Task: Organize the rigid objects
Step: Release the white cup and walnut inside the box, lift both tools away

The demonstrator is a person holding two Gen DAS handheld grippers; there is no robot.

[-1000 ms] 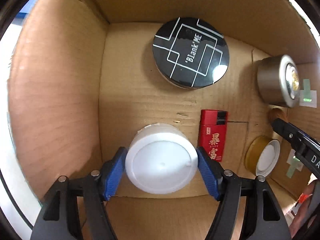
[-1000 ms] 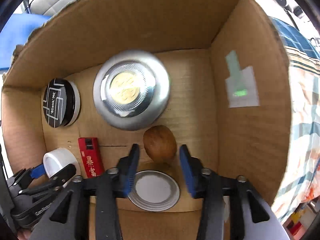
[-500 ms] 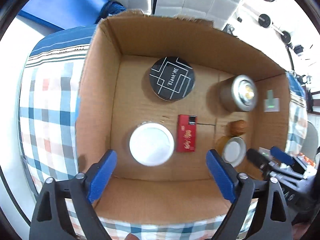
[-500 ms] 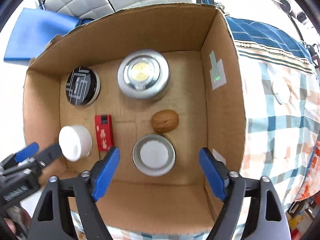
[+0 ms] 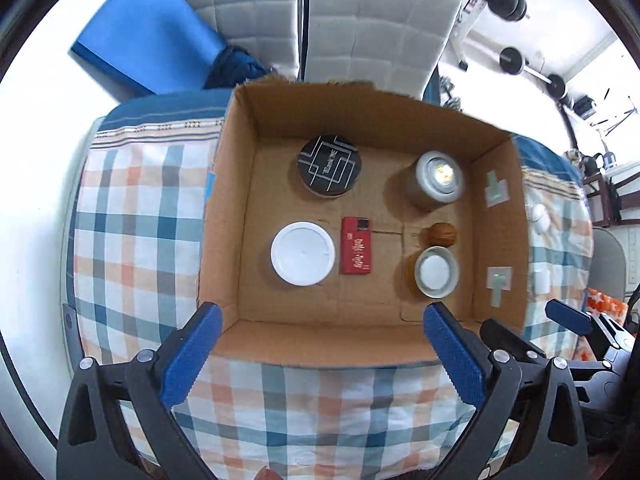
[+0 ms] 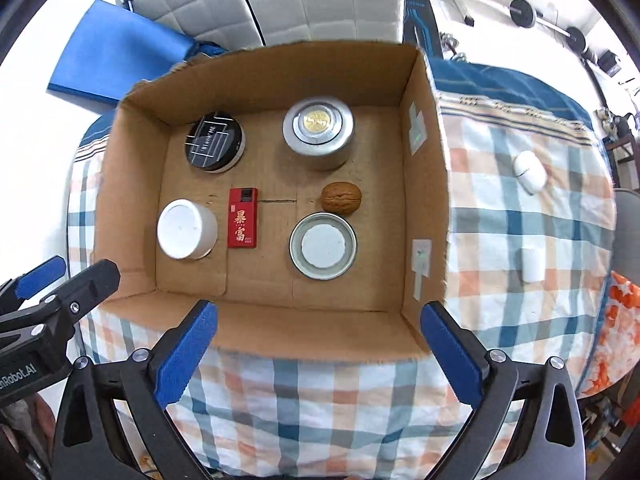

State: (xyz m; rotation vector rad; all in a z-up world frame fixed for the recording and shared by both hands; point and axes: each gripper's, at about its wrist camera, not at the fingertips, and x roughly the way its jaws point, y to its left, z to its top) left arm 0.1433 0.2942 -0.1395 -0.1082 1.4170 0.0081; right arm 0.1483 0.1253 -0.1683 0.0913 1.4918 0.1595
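An open cardboard box (image 5: 224,208) (image 6: 428,184) sits on a checked cloth. Inside stand a white jar (image 5: 303,253) (image 6: 185,229), a red lighter (image 5: 355,245) (image 6: 242,218), a black round tin (image 5: 329,165) (image 6: 214,140), a silver tin with a gold centre (image 5: 438,174) (image 6: 318,128), a walnut (image 5: 440,234) (image 6: 341,197) and a jar with a metal-rimmed white lid (image 5: 435,271) (image 6: 323,245). My left gripper (image 5: 320,344) hangs high above the box's near wall, its jaws opening with nothing between them. My right gripper (image 6: 318,340) does likewise, its jaws opening and empty.
Two white items, a rounded case (image 6: 529,171) and a small cylinder (image 6: 532,264), lie on the checked cloth (image 6: 520,216) right of the box. A blue mat (image 5: 148,32) and a grey padded panel (image 5: 360,32) lie beyond it. Weights (image 5: 512,60) stand at far right.
Both grippers let go and rose out of the box: the left released the white jar, the right opened wide above the walnut and metal-rimmed jar. The whole box now shows from above.
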